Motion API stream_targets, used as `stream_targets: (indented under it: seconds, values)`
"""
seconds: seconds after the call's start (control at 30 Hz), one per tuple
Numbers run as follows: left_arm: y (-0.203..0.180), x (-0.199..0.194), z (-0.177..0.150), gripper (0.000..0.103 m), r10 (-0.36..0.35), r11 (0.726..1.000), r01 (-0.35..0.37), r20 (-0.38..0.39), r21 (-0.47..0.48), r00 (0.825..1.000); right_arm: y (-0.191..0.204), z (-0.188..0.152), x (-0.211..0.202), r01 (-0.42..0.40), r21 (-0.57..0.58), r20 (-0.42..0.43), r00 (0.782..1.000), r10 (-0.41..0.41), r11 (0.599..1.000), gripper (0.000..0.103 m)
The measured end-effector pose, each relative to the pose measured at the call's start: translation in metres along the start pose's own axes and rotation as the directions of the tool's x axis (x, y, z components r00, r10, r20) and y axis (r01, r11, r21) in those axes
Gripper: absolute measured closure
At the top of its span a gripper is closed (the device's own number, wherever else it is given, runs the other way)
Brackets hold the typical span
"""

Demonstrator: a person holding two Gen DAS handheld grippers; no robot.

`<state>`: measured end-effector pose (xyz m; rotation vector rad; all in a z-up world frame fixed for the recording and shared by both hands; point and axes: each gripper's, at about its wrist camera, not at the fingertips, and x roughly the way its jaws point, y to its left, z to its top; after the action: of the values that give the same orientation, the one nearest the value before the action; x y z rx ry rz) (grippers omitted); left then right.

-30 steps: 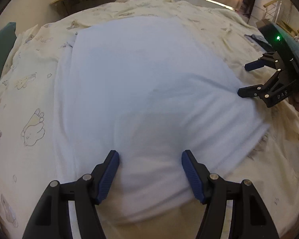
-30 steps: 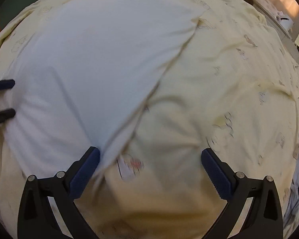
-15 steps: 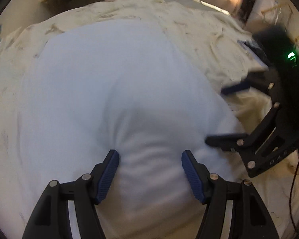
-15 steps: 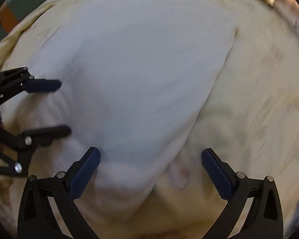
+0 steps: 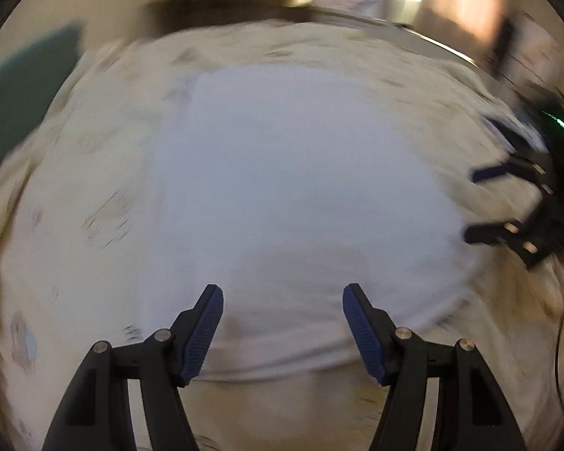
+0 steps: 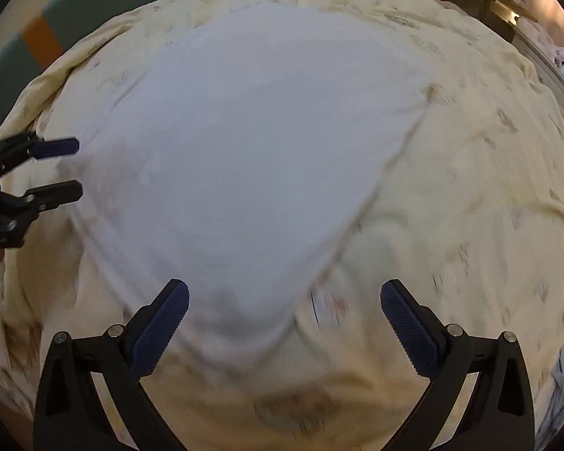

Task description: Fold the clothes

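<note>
Both grippers back off the white cloth, jaws empty.

Half a second ago your right gripper (image 6: 284,306) and left gripper (image 5: 282,317) crowded the near hem; now both sit higher and apart, each with jaws wide and nothing between the pads. The cloth (image 6: 244,143) lies flat and smooth on the bed (image 6: 488,206), so this fold looks settled and the next grab is still to come. From the right wrist, the cloth's near corner sits at 6 o'clock just ahead of your left pad, its right edge runs up toward 1 o'clock, and bare bed spreads from 2 to 5 o'clock. The left gripper shows at 9 o'clock beside the far hem. From the left wrist, the hem crosses between your pads; the view is blurred.
</note>
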<state>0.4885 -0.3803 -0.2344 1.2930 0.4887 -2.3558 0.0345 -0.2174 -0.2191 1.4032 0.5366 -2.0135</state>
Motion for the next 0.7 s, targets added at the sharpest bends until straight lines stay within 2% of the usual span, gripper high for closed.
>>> stream_targets:
  seconds: [0.1, 0.13, 0.2, 0.27, 0.37, 0.43, 0.47, 0.53, 0.7]
  values:
    - [0.030, 0.010, -0.007, 0.036, -0.021, 0.997, 0.018, -0.039, -0.076, 0.999, 0.012, 0.012, 0.030, 0.005, 0.006, -0.048, 0.999, -0.005, 1.000, 0.001]
    - [0.030, 0.009, -0.009, 0.036, -0.013, 0.998, 0.010, -0.045, -0.062, 0.999, 0.013, 0.010, 0.038, -0.006, 0.019, -0.069, 0.998, 0.008, 1.000, 0.001]
    - [0.025, 0.008, -0.014, 0.036, 0.084, 0.996, -0.085, -0.091, -0.010, 0.992, 0.010, 0.001, 0.044, -0.033, 0.060, -0.089, 0.995, 0.038, 0.998, 0.000]
    - [0.039, 0.000, -0.026, 0.036, 0.103, 0.991, -0.112, -0.124, -0.067, 0.987, 0.007, -0.009, 0.040, -0.033, 0.099, -0.103, 0.994, 0.043, 0.995, 0.000]
    - [0.057, -0.014, -0.041, 0.036, 0.112, 0.981, -0.135, -0.161, -0.140, 0.981, 0.018, -0.021, 0.037, 0.034, 0.041, -0.196, 0.980, -0.025, 0.999, 0.000]
    - [0.055, -0.025, -0.037, 0.036, 0.112, 0.979, -0.139, -0.179, -0.149, 0.977, 0.023, -0.017, 0.032, 0.064, 0.054, -0.246, 0.968, -0.049, 0.996, 0.001]
    - [0.053, -0.031, -0.035, 0.036, 0.112, 0.978, -0.141, -0.188, -0.152, 0.976, 0.026, -0.010, 0.026, 0.077, 0.060, -0.240, 0.969, -0.060, 0.995, 0.001]
    - [0.044, -0.051, -0.022, 0.036, 0.101, 0.978, -0.128, -0.160, -0.166, 0.982, 0.028, 0.011, 0.007, 0.088, 0.083, -0.195, 0.978, -0.070, 0.993, 0.001]
    - [0.010, -0.099, 0.026, 0.034, 0.081, 0.982, -0.091, -0.067, -0.168, 0.994, 0.061, 0.087, -0.058, 0.045, 0.106, -0.031, 0.999, -0.042, 0.993, 0.001]
